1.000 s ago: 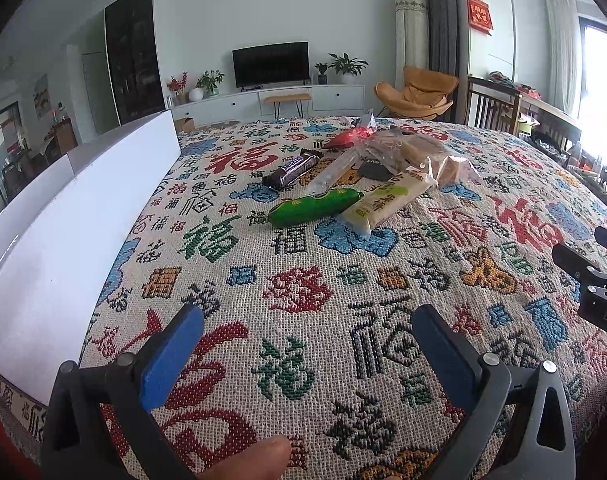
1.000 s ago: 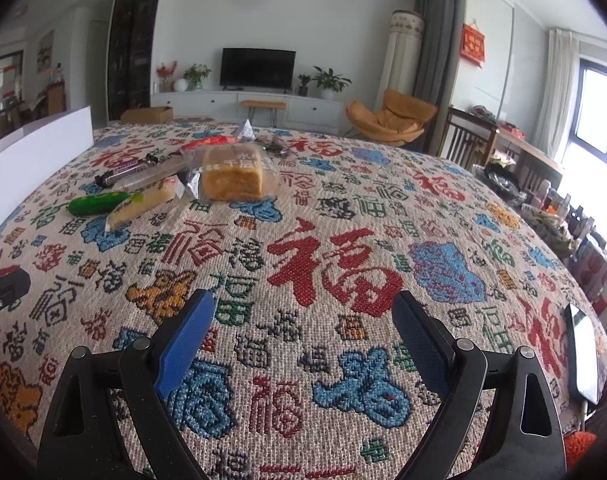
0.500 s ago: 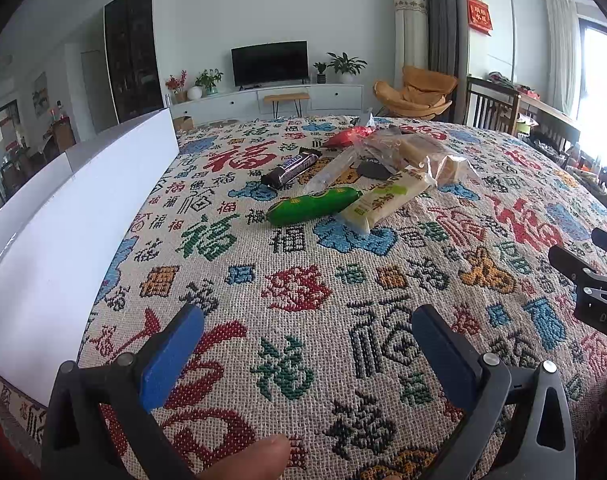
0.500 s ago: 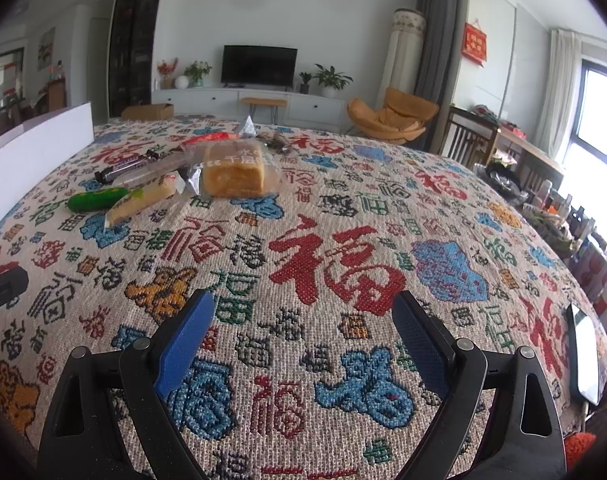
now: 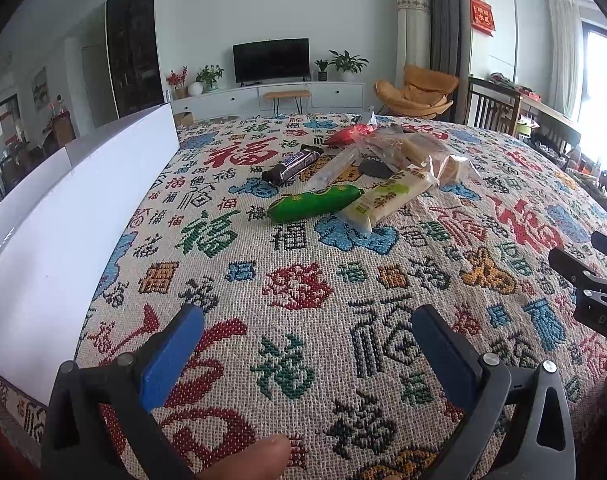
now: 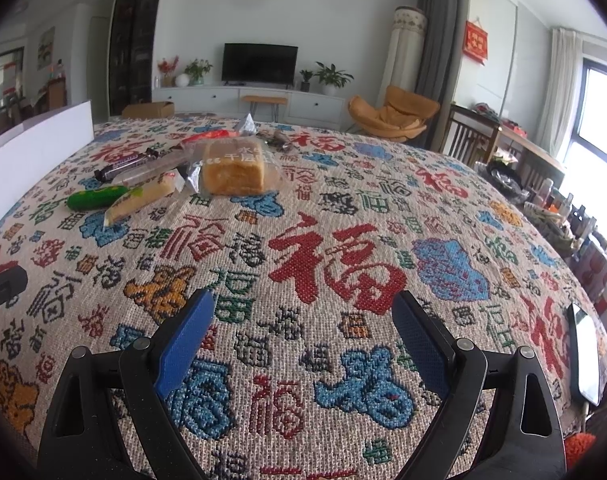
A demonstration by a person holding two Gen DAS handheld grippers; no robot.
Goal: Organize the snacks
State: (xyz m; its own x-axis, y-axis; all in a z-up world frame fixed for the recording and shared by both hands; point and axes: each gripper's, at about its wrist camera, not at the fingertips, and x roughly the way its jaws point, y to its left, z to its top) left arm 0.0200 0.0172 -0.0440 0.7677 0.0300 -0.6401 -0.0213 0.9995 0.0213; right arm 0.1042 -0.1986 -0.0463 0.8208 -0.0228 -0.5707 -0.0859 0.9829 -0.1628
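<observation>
Several snacks lie in a loose pile at the far middle of the patterned tablecloth: a green packet (image 5: 315, 203), a cream packet (image 5: 387, 196), a dark chocolate bar (image 5: 294, 163), a red packet (image 5: 349, 135) and bagged bread (image 6: 233, 168). The green packet (image 6: 96, 197) and the cream packet (image 6: 141, 200) also show in the right wrist view. My left gripper (image 5: 308, 350) is open and empty, low over the near cloth. My right gripper (image 6: 303, 332) is open and empty, to the right of the left one.
A white box (image 5: 63, 216) runs along the table's left edge. A phone (image 6: 585, 356) lies at the near right edge. Chairs and a cluttered side table (image 6: 523, 152) stand beyond the right edge.
</observation>
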